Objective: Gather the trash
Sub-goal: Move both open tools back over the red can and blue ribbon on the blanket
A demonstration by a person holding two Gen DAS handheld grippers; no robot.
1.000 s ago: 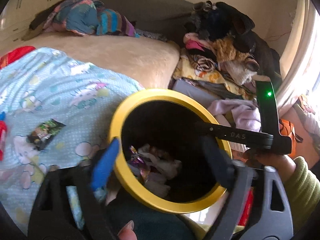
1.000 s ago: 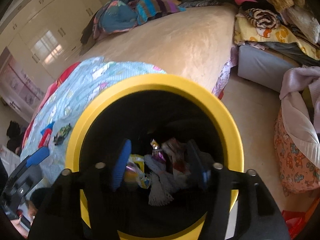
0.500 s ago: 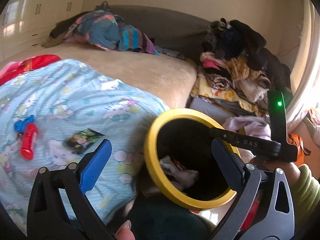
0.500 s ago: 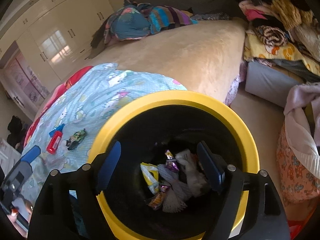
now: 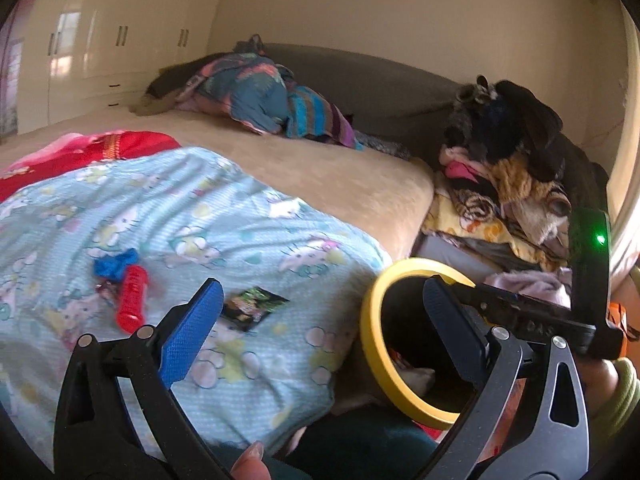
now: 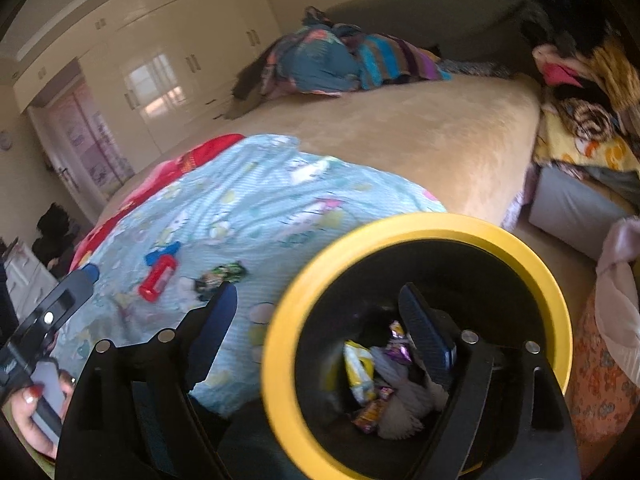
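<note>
Both tools lifted off the bin (image 6: 416, 228), spread and empty, right (image 6: 320, 320) still opening; wrapper (image 5: 252, 307) and red toy (image 5: 130, 309) remain on bed.

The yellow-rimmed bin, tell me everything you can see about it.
The bin is a round container with a thick, glossy yellow rim and a black inside; it looks like plastic. It stands upright and open-topped, right beside the edge of the bed with the light blue cartoon-print blanket. It already holds trash at the bottom: a yellow-and-white wrapper, a purple foil wrapper, an orange wrapper and crumpled whitish tissue. Its outer wall is mostly hidden. Neither gripper touches it.
</note>
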